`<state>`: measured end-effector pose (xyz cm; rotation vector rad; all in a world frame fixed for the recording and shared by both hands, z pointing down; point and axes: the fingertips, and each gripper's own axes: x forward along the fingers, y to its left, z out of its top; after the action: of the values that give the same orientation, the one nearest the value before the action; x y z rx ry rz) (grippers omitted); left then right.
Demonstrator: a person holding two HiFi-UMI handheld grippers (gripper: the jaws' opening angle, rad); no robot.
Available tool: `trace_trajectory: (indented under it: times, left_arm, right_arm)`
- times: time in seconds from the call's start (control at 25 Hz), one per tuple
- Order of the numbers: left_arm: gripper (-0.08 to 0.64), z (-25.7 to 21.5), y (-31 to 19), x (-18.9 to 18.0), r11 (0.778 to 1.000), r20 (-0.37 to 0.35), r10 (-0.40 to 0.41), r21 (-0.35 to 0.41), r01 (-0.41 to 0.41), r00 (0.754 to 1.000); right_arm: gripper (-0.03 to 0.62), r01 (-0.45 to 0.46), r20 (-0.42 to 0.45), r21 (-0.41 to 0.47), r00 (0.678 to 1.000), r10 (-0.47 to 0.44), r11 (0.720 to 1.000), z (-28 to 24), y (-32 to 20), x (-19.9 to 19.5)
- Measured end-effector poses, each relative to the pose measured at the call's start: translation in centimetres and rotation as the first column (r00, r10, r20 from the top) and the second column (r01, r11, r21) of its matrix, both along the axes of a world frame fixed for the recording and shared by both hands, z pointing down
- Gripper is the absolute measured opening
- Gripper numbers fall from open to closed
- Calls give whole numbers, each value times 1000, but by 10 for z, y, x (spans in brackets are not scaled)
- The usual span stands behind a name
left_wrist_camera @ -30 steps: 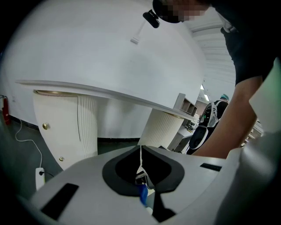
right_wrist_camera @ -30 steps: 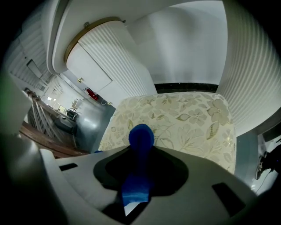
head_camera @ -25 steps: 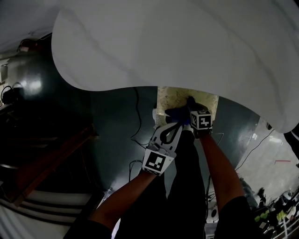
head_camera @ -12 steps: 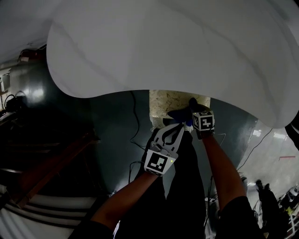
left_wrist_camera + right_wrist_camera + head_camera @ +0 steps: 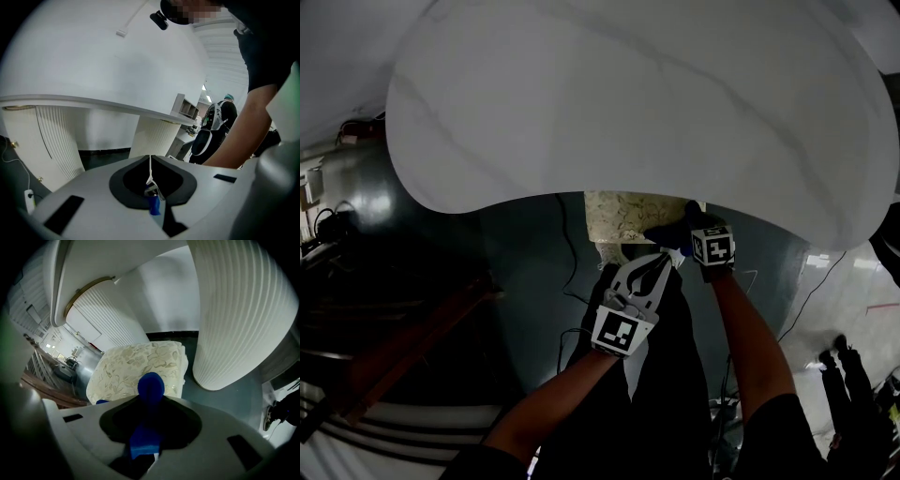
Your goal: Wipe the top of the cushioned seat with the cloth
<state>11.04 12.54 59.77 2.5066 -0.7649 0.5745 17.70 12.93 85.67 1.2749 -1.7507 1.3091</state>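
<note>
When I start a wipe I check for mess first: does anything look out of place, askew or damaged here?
Nothing stands out. The cushioned seat shows no stain or tear, the cloth is bunched in the fingers of the right gripper over it, and the white table overhangs part of it.

This looks like an indoor showroom or lounge-style hall that doubles as a working lab. At 12 o'clock in the head view a broad, curved white tabletop (image 5: 628, 103) with faint veining spreads over a glossy dark floor (image 5: 525, 272); it rests on ribbed white pedestals (image 5: 234, 310). A floral-patterned cushioned seat (image 5: 623, 214) is tucked under its edge. Loose cables (image 5: 571, 246) trail across the floor, and wooden steps (image 5: 394, 347) sit at 8 o'clock. Cluttered white desks (image 5: 187, 108) and a standing person (image 5: 213, 126) show at 3 o'clock in the left gripper view.
</note>
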Motion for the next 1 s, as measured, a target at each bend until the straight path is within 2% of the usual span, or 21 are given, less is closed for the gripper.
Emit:
trace_trajectory:
  times: [0.12,0.32,0.52,0.76,0.92,1.0]
  left_arm:
    - [21,2,5,7,1000,-4,1,-10,-1,1000]
    - [21,1,4,23,1000,-5,21,-16,-21,1000]
    - [21,-3,1,25,1000,0,27,-11,-27,1000]
    - [21,-28,0,6,999,-32,-43,1,43,999]
    - [21,-54,13,-19,1000,37,-17,-12,17,999]
    - [21,-74,18,-30,1000,41,-7,-5,7,999]
  right_arm:
    - [130,-23,-21,-10,1000,22,1000,6,5,19]
    - [130,-71,-117,-55,991,64,996,23,23,68]
    - [130,-149,-116,-8,982,147,989,4,28,93]
    - [127,-170,-80,107,981,179,980,-55,14,91]
    - [126,-156,-77,156,983,170,975,-116,15,70]
    - [126,-160,-74,181,982,175,970,-153,19,56]
